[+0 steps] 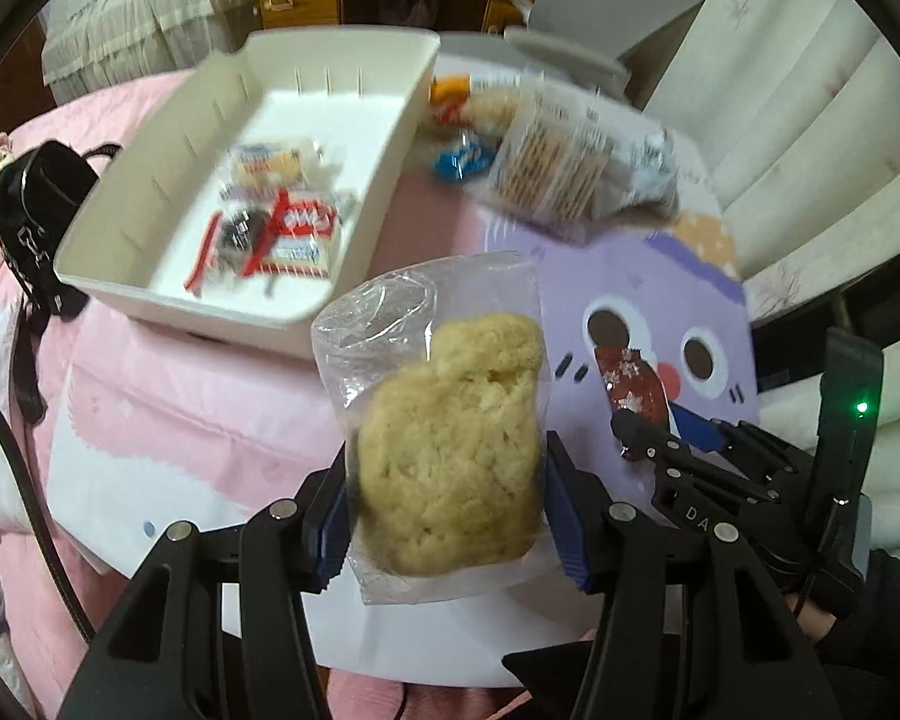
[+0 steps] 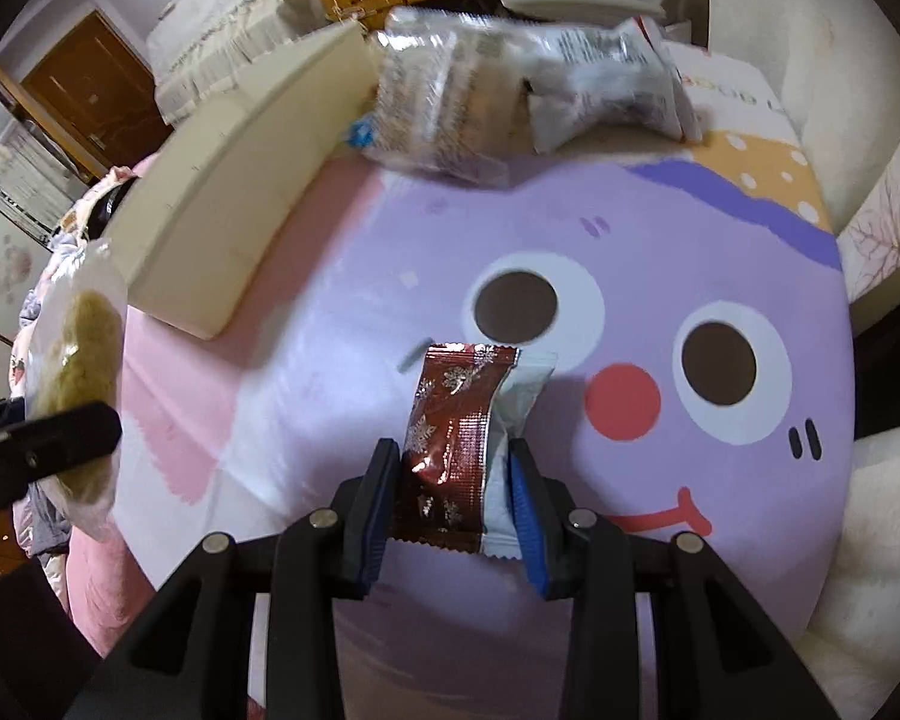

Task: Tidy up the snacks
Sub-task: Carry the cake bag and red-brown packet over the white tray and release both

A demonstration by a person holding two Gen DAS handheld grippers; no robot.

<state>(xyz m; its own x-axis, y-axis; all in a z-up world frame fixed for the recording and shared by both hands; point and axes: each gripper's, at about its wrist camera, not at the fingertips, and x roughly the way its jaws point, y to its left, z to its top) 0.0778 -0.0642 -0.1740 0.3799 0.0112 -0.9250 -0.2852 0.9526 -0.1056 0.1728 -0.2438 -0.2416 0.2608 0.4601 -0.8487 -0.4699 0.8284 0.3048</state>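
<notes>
In the left wrist view, my left gripper grips a clear bag with a yellow cookie, lifted above the pink cover. The white tray is behind it, with some snacks inside. More packets lie just right of the tray. At the right edge I see my right gripper.

In the right wrist view, my right gripper is clamped on a dark red packet over the purple cushion. The cookie is at the left edge, near the tray wall.
</notes>
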